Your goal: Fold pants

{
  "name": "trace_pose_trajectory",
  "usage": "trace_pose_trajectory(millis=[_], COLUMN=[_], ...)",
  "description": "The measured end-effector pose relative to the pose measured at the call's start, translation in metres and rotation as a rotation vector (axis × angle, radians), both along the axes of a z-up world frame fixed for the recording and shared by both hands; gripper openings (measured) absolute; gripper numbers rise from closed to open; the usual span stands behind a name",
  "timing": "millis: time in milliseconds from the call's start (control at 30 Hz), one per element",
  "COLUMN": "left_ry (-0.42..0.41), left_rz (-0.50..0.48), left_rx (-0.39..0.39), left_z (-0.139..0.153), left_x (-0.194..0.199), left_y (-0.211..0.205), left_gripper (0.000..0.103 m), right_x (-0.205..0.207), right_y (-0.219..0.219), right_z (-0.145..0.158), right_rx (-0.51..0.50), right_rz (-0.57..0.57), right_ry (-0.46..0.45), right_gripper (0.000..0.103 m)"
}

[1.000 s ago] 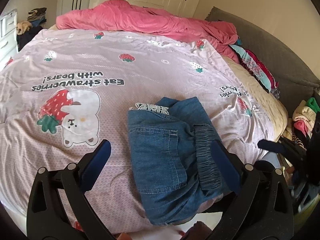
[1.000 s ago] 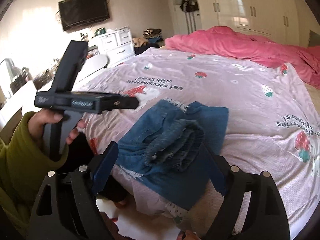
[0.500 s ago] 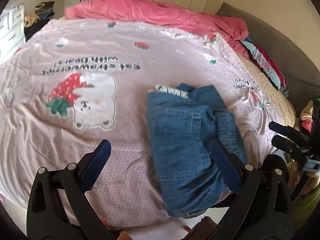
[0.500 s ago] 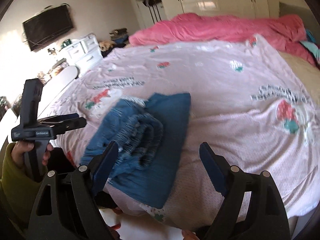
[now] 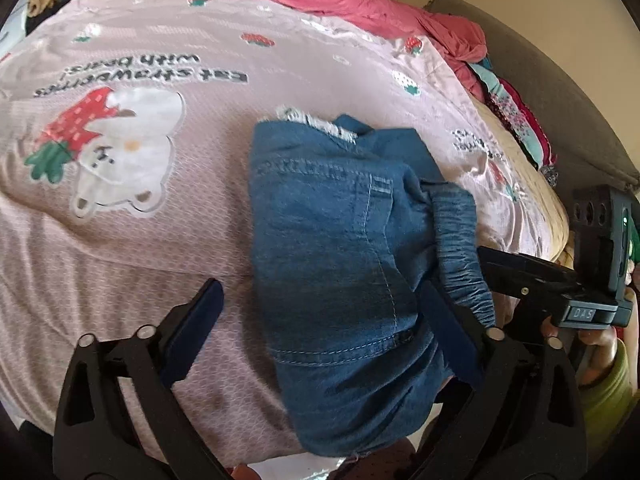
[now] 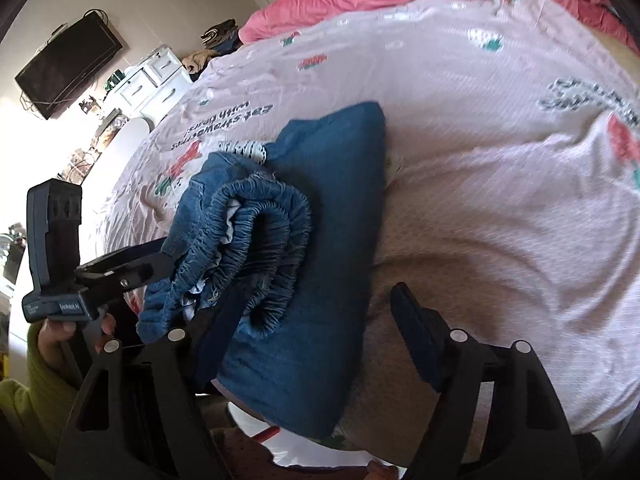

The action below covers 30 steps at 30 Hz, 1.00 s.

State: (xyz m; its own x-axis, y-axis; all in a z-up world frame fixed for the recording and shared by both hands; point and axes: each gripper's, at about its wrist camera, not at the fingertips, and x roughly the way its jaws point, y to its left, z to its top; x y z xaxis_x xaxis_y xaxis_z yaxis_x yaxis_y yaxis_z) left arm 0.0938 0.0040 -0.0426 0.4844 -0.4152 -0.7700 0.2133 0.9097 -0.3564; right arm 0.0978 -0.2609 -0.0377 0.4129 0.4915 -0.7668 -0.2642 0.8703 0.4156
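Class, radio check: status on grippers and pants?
Left gripper and right gripper closing, nothing pinched yet. Denim pants folded on bedspread. Nothing in the way.

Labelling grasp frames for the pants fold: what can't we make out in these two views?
- Left wrist view: near hem of the denim pants is cut off by the bottom edge and the left hand-held gripper.
- Right wrist view: contact between the right hand-held gripper and the elastic waistband; its left finger hides it. Jaws closing.
- Both views: the pants' lower layers, covered by the top fold.
- Right wrist view: bedspread print, motion-blurred.
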Motion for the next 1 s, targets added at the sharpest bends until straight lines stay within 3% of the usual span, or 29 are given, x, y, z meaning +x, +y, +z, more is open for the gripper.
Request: trace_pose_trajectory(millis=[67, 100, 367, 533, 667, 767, 867, 1000], left_ry=[0.009, 0.01, 0.006, 0.014, 0.001, -0.018, -0.036, -0.072], left_rz=[-0.018, -0.026, -0.042, -0.035, -0.035, -0.036, -0.034, -0.038], left_rx=[-0.009, -0.013, -0.014, -0.028, -0.025, -0.05, -0.057, -0.075], left_z=[-0.004, -0.004, -0.004, -0.011, -0.01, -0.004, 0.004, 0.02], left_x=[0.0, 0.0, 0.004, 0.01, 0.011, 0.008, 0.006, 0.001], left_y=[-0.005, -0.008, -0.013, -0.014, -0.017, -0.014, -0.013, -0.013], left_gripper=[0.077, 0.065, 0.061, 0.065, 0.062, 0.052, 0.045, 0.044], right_x=[0.002, 0.0, 0.008, 0.019, 0.013, 0.005, -0.004, -0.008], right_y=[0.002, 0.005, 0.018, 0.01, 0.013, 0.016, 0.022, 0.028], right_z=[-0.002, 0.0, 0.0, -0.012, -0.009, -0.003, 0.009, 0.024], right_rx=[0.029, 0.027, -0.017, 0.055, 0.045, 0.033, 0.02, 0.02], right_rz=[0.013, 0.028, 0.083, 0.062, 0.078, 0.091, 0.116, 0.146], right_ry=[0.009, 0.002, -0.031, 0.019, -0.022, -0.071, -0.136, -0.197], right_gripper=[0.051, 0.05, 0.047, 0.047, 0.035, 0.025, 0.021, 0.021])
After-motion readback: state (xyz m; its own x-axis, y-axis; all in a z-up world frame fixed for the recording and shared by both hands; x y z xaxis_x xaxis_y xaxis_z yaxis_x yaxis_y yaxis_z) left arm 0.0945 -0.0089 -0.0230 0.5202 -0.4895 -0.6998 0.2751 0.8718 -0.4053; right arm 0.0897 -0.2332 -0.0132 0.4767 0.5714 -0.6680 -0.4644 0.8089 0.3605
